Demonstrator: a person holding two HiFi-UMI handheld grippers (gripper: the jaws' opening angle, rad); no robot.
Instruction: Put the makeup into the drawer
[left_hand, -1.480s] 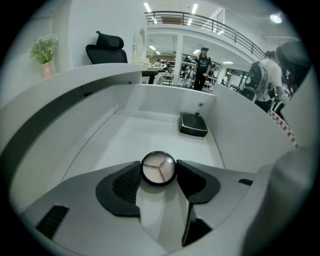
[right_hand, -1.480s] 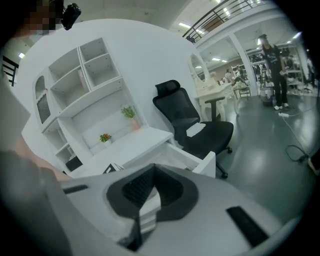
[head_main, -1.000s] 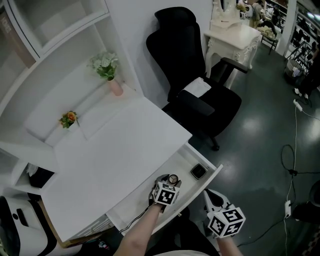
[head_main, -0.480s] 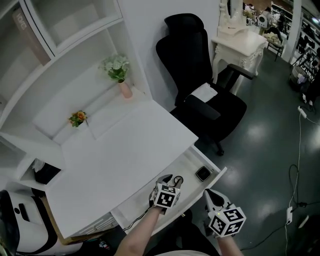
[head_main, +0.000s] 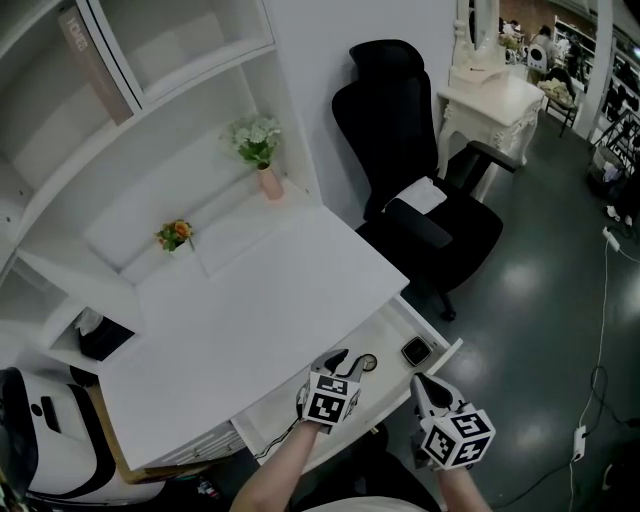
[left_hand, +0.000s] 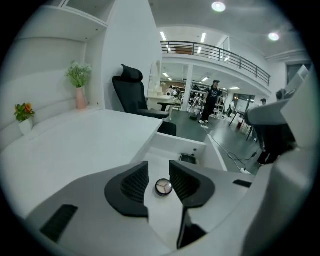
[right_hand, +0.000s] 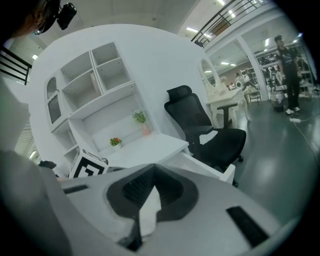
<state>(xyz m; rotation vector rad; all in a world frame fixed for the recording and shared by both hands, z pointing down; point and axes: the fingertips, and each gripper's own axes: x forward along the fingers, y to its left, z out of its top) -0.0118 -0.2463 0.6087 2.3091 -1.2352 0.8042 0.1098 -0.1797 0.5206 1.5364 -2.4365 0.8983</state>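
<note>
While its jaws draw closer with nothing pinched, the left gripper (left_hand: 159, 170) hangs above the open white drawer (left_hand: 172, 144).
Seen through the gap between those jaws, the small round dark-rimmed makeup compact (left_hand: 163, 187) lies on the drawer floor; a flat square black makeup case (left_hand: 188, 159) sits beyond the jaw tips. White tabletop (left_hand: 90, 135) spreads to their left. The right gripper (right_hand: 152, 167) has its jaws pressed together, empty.

Head camera high over desk (head_main: 250, 300), gripper cameras low, sharing drawer (head_main: 395, 322), chair (head_main: 400, 150)
</note>
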